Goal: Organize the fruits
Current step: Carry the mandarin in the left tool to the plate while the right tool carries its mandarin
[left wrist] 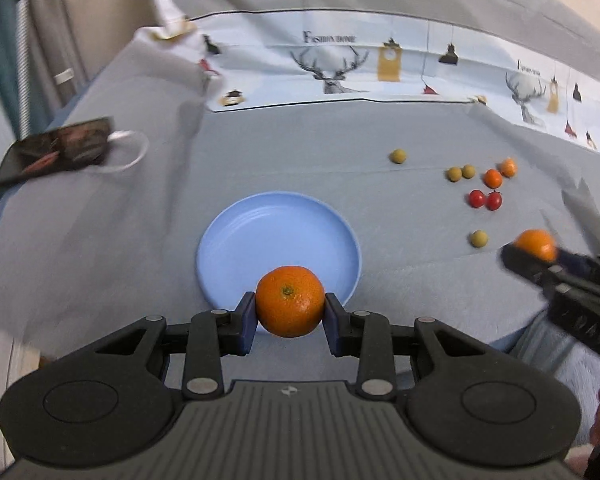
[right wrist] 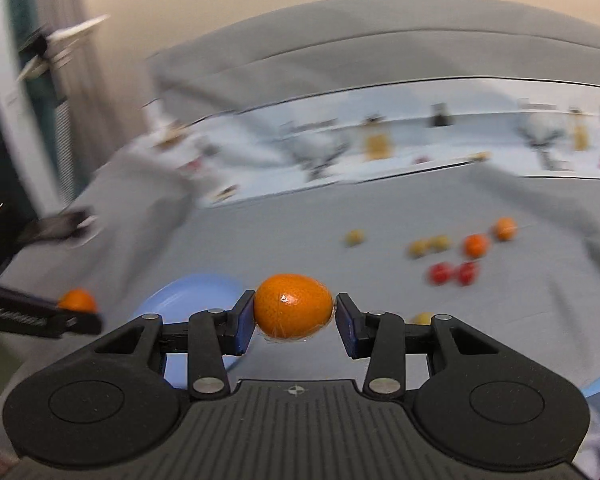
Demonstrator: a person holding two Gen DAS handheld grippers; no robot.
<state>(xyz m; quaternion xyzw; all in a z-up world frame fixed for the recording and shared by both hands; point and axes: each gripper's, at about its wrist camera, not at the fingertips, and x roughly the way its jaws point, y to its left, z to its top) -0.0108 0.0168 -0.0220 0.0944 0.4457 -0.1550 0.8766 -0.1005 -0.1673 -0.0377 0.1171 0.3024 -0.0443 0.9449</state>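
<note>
grey cloth [left wrist: 300,152] spread over the desk, a printed strip with deer and lamps [left wrist: 340,68] along its far edge, beige wall behind. light blue plate [left wrist: 278,240] lying flat just beyond the left gripper [left wrist: 290,314], bare inside. left jaws narrowed onto a mandarin [left wrist: 290,306], blue pads pressing both its sides, stem end facing up, held above the plate's near rim. right gripper [right wrist: 295,316] likewise closed on a second, more oval mandarin [right wrist: 294,306], left pad against the skin, right pad at its tip; seen from the left wrist as a blurred dark arm right of the left jaws with orange fruit at its end. ahead and right of both jaws, loose fruit scattered on the cloth: two red cherry tomatoes [left wrist: 485,199] touching each other, two small orange fruits [left wrist: 500,173] just behind them, a pair of small green fruits [left wrist: 461,173] side by side, one green fruit [left wrist: 397,156] farther back, another [left wrist: 479,239] nearer. far left of the left jaws, a dark packet [left wrist: 56,148] with a white loop [left wrist: 130,152] beside it. right wrist view heavily smeared, far details unreadable.
</note>
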